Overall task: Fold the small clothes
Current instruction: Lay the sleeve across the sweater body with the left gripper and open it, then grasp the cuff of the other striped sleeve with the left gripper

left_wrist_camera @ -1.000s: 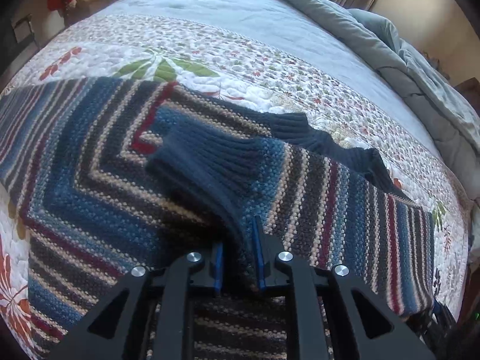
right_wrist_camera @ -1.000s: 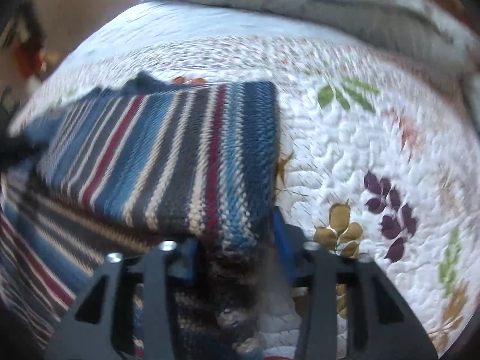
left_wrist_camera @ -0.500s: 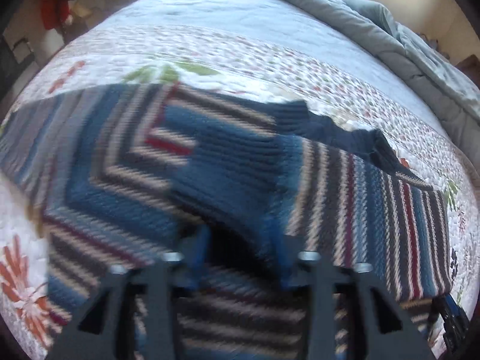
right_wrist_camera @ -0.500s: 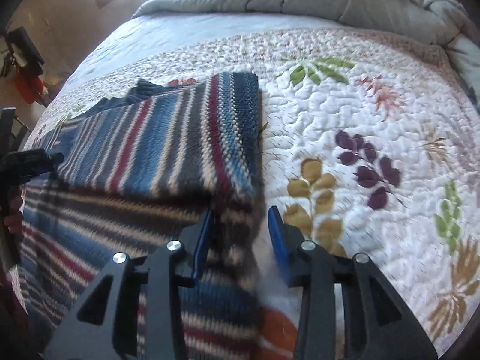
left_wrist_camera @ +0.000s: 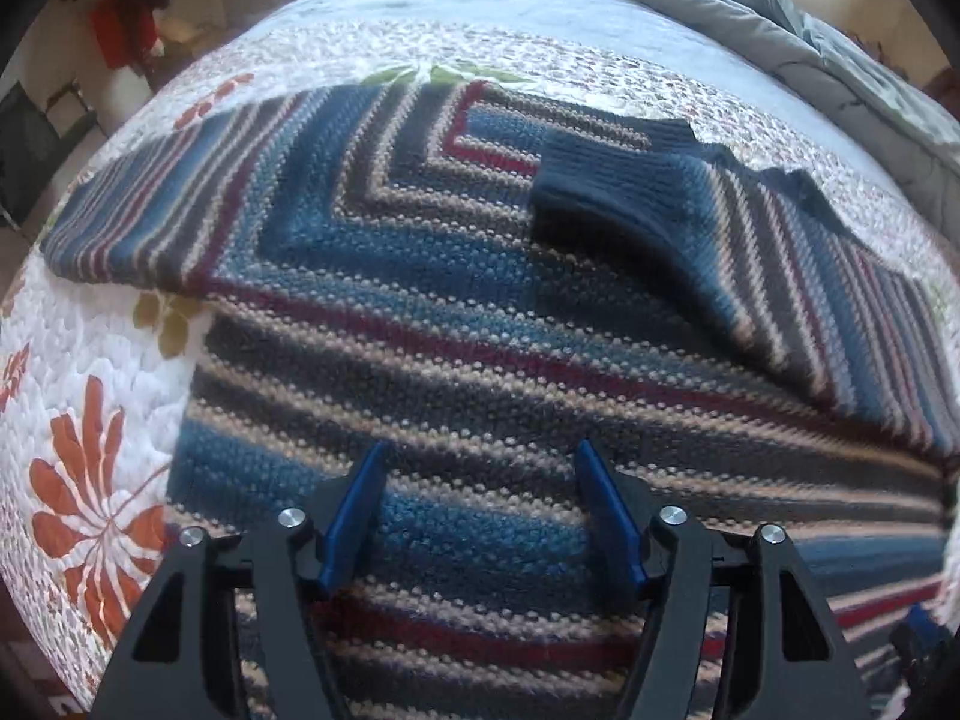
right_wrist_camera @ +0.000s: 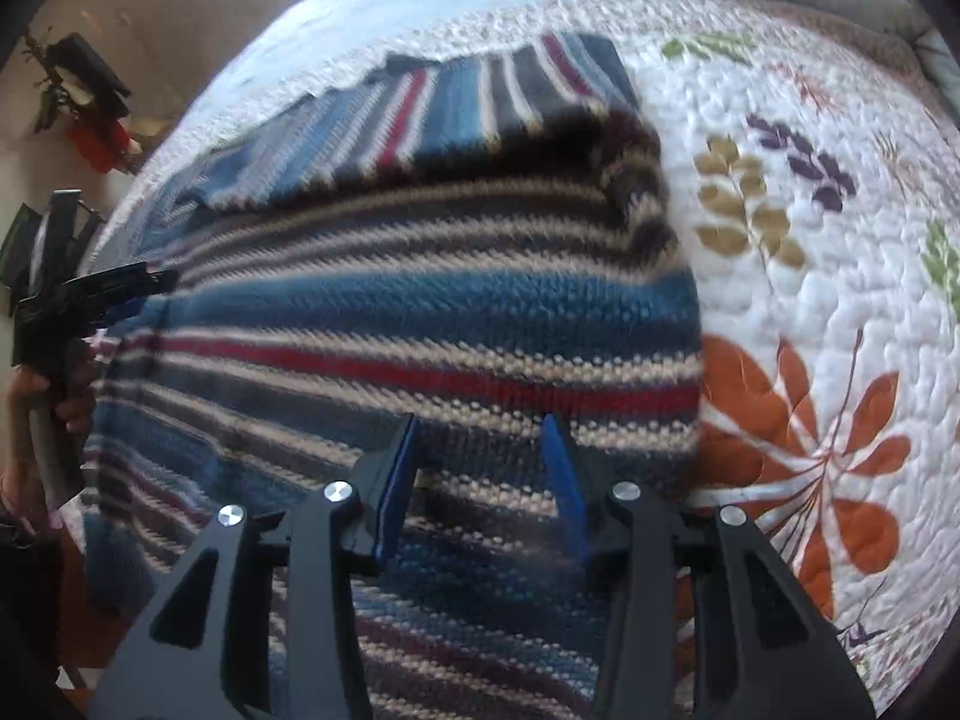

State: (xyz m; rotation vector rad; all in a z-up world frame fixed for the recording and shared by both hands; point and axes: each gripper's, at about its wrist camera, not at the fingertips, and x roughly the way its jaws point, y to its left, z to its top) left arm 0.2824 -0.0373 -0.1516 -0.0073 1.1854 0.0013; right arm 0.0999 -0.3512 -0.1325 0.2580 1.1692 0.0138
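Sweater: striped knit in blue, grey, cream and dark red; spread flat on the quilt, filling the middle of both views.
Right sleeve: folded inward across the chest, its dark blue ribbed cuff lying on the diagonal stripes near the middle of the body.
Left sleeve: stretched out flat to the side on the quilt.
Folded edge: seen from the right wrist, a straight vertical side where the sleeve turns over, lying just beside bare quilt.
Quilt: white, stitched, printed with orange flowers, olive and purple leaves; covers the bed under the sweater.
Comforter: grey-blue, bunched along the far side of the bed, well apart from the sweater.
Containers: none in either view.
Left gripper: blue-padded fingers spread wide, nothing between them; hangs over the lower body of the sweater, contact with the knit not clear. Also seen from the right wrist at the far left edge, held in a hand.
Right gripper: fingers parted, gripping nothing; poised over the striped lower body close to the folded edge, contact with the cloth not clear owing to blur.
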